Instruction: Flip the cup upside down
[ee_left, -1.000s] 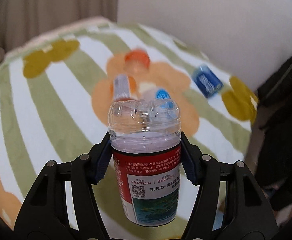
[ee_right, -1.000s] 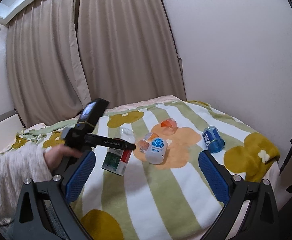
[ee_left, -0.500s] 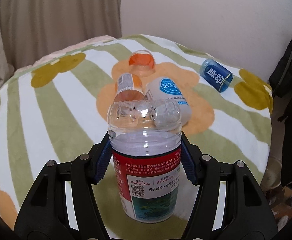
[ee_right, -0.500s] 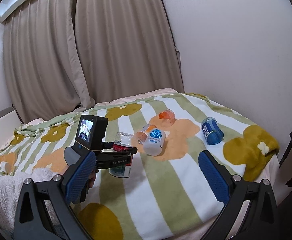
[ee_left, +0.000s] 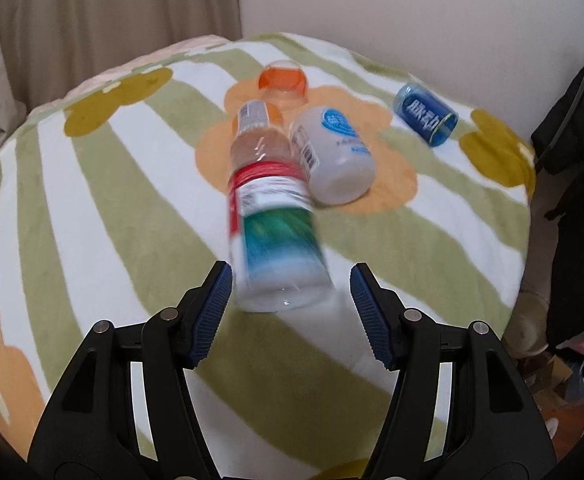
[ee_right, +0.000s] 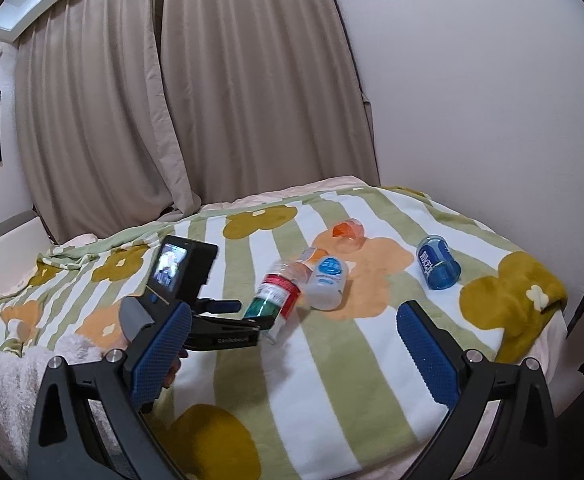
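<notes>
The clear cup with the red and green label is tipped away from me on the striped blanket, blurred by motion, its wide end nearest my left gripper. That gripper is open, its blue pads on either side of the wide end and apart from it. In the right wrist view the same cup leans toward the other cups, just beyond the left gripper. My right gripper is open and empty, held high above the bed's near edge.
A white cup, an orange-labelled cup, a small orange cup and a blue cup lie on the blanket. The wall stands behind; curtains hang at the back left. The bed edge drops off on the right.
My left gripper has opened and let go of the labelled cup. The cup, held upright with base up before, now tips over away from the gripper onto the blanket.
</notes>
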Motion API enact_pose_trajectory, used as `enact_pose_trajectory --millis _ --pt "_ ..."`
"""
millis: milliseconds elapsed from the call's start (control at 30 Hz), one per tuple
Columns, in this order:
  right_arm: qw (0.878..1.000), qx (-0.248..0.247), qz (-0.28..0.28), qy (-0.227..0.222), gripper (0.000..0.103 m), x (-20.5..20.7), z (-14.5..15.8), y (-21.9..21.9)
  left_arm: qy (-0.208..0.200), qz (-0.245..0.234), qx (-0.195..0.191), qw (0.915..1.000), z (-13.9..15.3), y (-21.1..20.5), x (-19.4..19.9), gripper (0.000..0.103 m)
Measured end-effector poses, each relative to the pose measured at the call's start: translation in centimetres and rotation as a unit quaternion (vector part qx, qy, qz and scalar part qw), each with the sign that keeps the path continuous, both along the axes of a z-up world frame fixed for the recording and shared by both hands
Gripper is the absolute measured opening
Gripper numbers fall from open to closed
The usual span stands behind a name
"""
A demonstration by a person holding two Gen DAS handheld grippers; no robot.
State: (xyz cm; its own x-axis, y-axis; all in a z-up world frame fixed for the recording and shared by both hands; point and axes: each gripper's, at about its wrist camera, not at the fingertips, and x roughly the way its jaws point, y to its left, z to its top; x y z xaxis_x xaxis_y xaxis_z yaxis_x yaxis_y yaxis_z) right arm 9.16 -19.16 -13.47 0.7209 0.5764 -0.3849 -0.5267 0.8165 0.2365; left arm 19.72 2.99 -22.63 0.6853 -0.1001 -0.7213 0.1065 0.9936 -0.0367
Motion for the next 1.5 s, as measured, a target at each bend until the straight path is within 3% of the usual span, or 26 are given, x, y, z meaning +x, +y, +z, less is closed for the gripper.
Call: enact_pose_trajectory --millis 100,167,233,267,333,467,567,667,800,833,867,933,1000,1067,1167,1267,1333,1400,1500 --pt "1.000 -0.013 0.000 -0.009 0.103 -0.4 0.2 0.0 -0.026 0.009 -0.011 0.9996 3.0 0.6 0.0 0.059" --pt "1.000 -0.019 -0.002 -0.010 0.103 -0.4 0.1 -0.2 -0.004 0.003 0.000 1.0000 5.2 1.1 2.1 0.067" --pt "1.000 -0.017 -0.004 -0.007 0.103 -0.2 -0.1 -0.3 0.046 -0.001 0.008 0.9989 6.0 1.6 4.9 0.097" --pt "1.000 -0.014 -0.005 -0.005 0.103 -0.1 -0.3 -0.4 0.076 -0.006 0.003 0.9971 6.0 2.0 6.5 0.100" --pt "1.000 -0.010 -0.006 -0.002 0.103 0.2 -0.5 -0.5 0.145 -0.024 -0.017 0.9889 5.3 2.5 9.9 0.101" --pt "1.000 -0.010 -0.009 0.006 0.103 0.9 -1.2 -0.4 0.276 -0.033 -0.029 0.9603 1.2 2.5 14.9 0.101" --pt "1.000 -0.013 -0.011 0.010 0.103 1.4 -1.6 -0.5 0.317 -0.027 -0.021 0.9479 -1.4 2.7 16.4 0.100" --pt "1.000 -0.018 -0.014 0.013 0.103 1.8 -2.0 -0.6 0.348 -0.019 -0.029 0.9369 -3.8 3.4 17.4 0.093" --pt "0.999 -0.014 -0.019 0.022 0.103 2.5 -2.7 -1.0 0.369 -0.020 -0.067 0.9266 -5.7 4.1 17.6 0.073" --pt "0.999 -0.013 -0.019 0.024 0.103 2.6 -2.9 -1.2 0.366 -0.020 -0.065 0.9282 -5.7 4.2 17.5 0.061" --pt "0.999 -0.011 -0.020 0.026 0.103 2.8 -3.0 -1.2 0.360 -0.022 -0.062 0.9306 -5.4 4.3 17.3 0.058" --pt "0.999 -0.007 -0.018 0.028 0.103 3.0 -3.1 -1.2 0.345 -0.024 -0.068 0.9360 -4.5 4.6 16.6 0.058" --pt "1.000 -0.001 -0.015 0.026 0.103 3.0 -3.0 -1.2 0.309 -0.023 -0.086 0.9468 -2.8 4.8 15.3 0.058" --pt "1.000 0.003 -0.012 0.022 0.103 3.0 -2.9 -1.3 0.225 -0.012 -0.101 0.9691 0.0 5.3 12.5 0.058" --pt "1.000 0.012 -0.008 0.019 0.103 3.0 -3.0 -1.1 0.069 0.017 -0.120 0.9903 3.0 5.3 7.0 0.058" --pt "1.000 0.018 -0.003 0.024 0.103 3.1 -3.5 -0.8 -0.039 0.045 -0.123 0.9906 3.2 4.6 1.8 0.058" --pt "0.999 0.023 0.000 0.033 0.103 3.2 -3.8 -0.6 -0.083 0.060 -0.105 0.9892 2.5 3.9 -0.2 0.058" --pt "0.999 0.030 0.006 0.041 0.103 3.2 -4.1 -0.5 -0.112 0.068 -0.072 0.9888 1.0 2.6 -1.5 0.058" --pt "0.999 0.026 0.015 0.045 0.103 2.7 -4.1 -0.4 -0.119 0.072 -0.043 0.9893 -1.0 1.8 -2.2 0.058"
